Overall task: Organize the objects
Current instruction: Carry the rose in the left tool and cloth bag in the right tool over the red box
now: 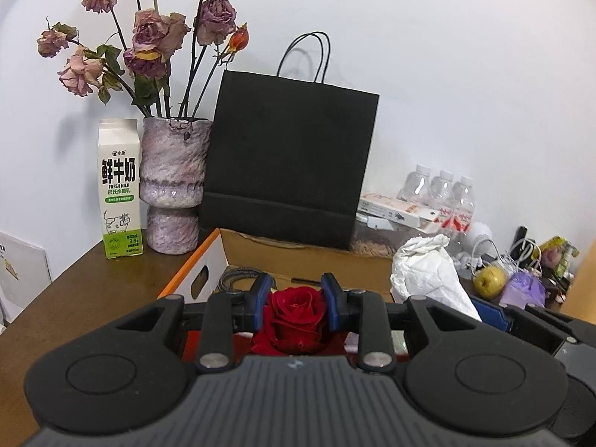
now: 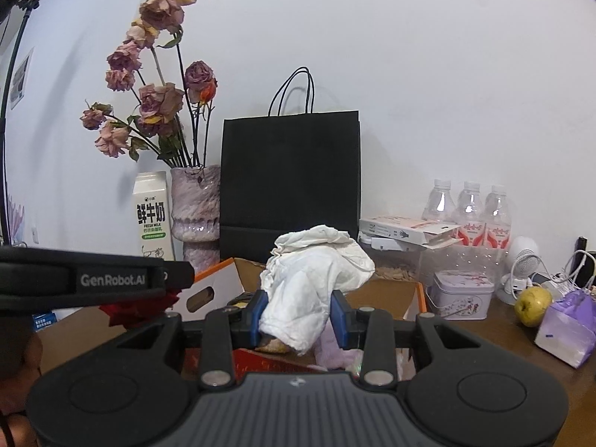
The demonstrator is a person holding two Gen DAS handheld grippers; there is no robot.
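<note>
Along the wall on your desk, left to right: milk carton, vase touching it and holding dried roses, paper bag, then three water bottles behind a flat carton. Before the bag you have an open cardboard box. At your right on the desk: tin, apple beside it, small pouch nearest you. Your left gripper holds a rose over the box; your right gripper holds a crumpled cloth beside it.
</note>
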